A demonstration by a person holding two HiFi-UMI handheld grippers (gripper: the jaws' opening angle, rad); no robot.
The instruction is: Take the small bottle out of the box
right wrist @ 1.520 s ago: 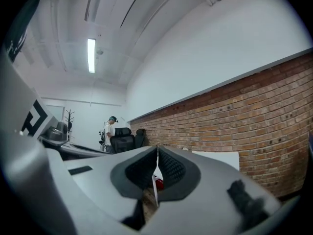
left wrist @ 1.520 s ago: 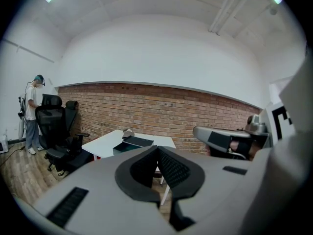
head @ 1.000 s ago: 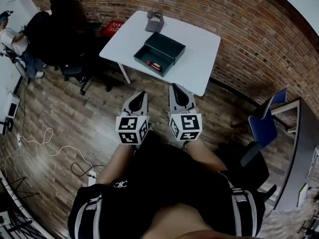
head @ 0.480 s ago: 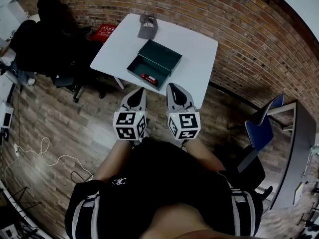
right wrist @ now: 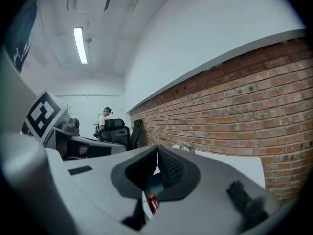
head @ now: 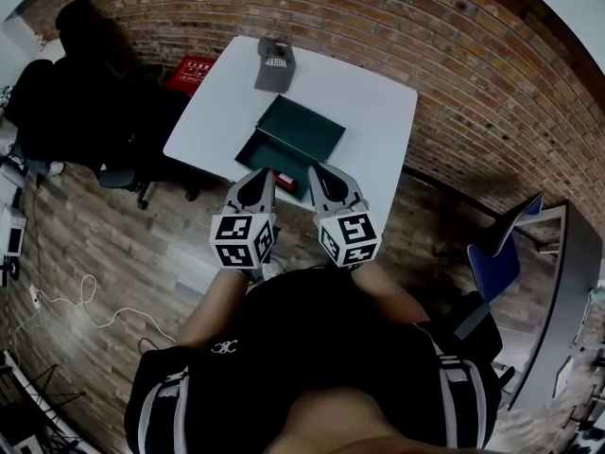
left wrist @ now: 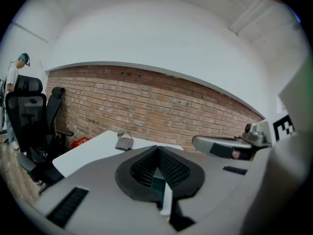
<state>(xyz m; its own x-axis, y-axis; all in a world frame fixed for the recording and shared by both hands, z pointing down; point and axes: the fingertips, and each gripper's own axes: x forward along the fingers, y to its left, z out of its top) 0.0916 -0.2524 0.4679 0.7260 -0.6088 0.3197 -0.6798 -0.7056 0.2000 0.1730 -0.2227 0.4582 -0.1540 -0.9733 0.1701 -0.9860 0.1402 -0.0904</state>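
At the worktop (head: 378, 93) near edge, hovering left gripper (head: 264, 174) and right gripper (head: 316, 171), both jaws closed, gripping nothing. Noting small bottle (head: 285, 179) lying in box (head: 302, 126) at its 6 o'clock end. Risking knocking bottle aside by entering with jaws unopened.

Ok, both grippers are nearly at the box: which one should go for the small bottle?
Right, probably. The small bottle lies dead ahead of the right gripper; the left gripper faces only box interior. Both are shut.

The box (head: 317, 132) lies open on top; bare surface (head: 378, 102) at its 3 o'clock, a cap (head: 274, 64) at 12 o'clock.
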